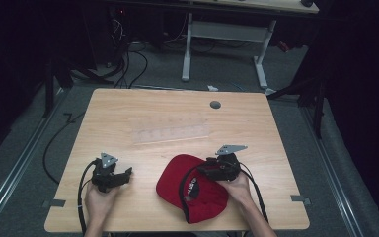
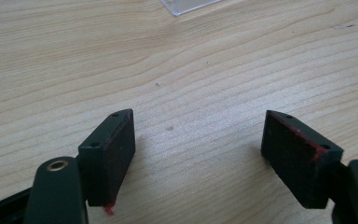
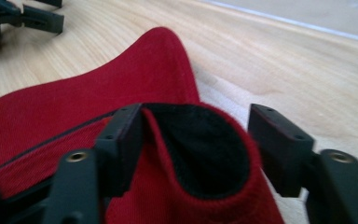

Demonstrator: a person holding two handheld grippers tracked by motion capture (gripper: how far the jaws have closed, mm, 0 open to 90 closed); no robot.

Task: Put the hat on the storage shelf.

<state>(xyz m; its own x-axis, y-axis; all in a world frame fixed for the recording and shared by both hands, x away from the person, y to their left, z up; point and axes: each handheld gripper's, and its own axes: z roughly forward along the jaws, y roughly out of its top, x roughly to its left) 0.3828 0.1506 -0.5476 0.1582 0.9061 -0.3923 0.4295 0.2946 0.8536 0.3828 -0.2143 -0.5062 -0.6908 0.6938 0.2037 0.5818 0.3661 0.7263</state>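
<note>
Wooden table (image 1: pixel 143 113): red cap (image 3: pixel 121 93) fold between right gripper (image 3: pixel 196 144) jaws.

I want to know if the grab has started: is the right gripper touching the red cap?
Touching. In the right gripper view, a raised fold of the red cap stands between the right gripper jaws, its cloth against the left-hand jaw.

Bare table (image 1: pixel 128 106) far side, clear plastic sheet (image 1: pixel 170 133) mid-table, red cap (image 1: pixel 190 190) near edge.

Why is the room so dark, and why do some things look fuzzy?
High view: light falls on the table, the room around stays dark. Right gripper view: the red cap and right tongs look soft up close. Left gripper view: wood grain sharp, left tongs slightly soft.
</note>
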